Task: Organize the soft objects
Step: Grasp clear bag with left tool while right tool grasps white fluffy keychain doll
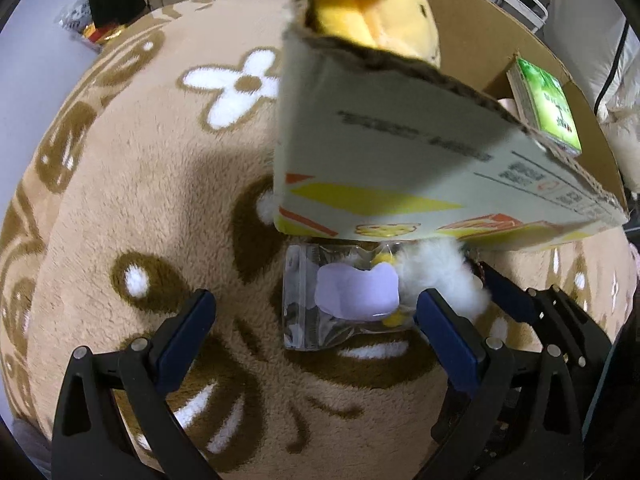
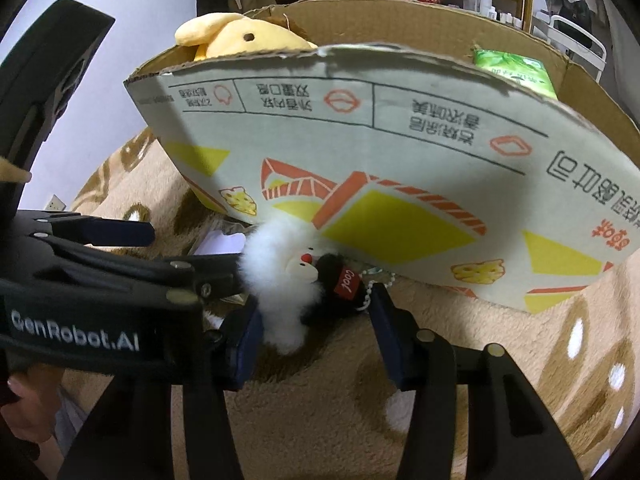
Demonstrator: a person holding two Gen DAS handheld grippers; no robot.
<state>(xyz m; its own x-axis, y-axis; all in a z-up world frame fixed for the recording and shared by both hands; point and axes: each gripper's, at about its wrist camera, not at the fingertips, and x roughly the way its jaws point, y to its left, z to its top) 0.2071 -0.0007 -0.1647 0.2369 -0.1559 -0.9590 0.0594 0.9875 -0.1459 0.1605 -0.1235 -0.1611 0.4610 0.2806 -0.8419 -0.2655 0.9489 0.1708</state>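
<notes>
A printed cardboard box [image 1: 384, 168] stands on a tan patterned blanket [image 1: 132, 184] and holds a yellow plush [image 1: 372, 4]. At its foot lies a clear plastic bag [image 1: 340, 300] with a lilac item inside, and beside it a white fluffy keychain toy [image 1: 444, 276]. My left gripper [image 1: 316, 312] is open, its fingers on either side of the bag. In the right wrist view my right gripper [image 2: 316, 320] is open around the white and black fluffy toy [image 2: 296, 280], which has a red "cool" tag. The box [image 2: 400, 184] and yellow plush [image 2: 240, 40] show behind.
A green packet [image 1: 548, 108] leans in the box's far corner; it also shows in the right wrist view [image 2: 516, 68]. The left gripper's body [image 2: 80, 300] crowds the right view's left side. Shelves and clutter stand behind the box.
</notes>
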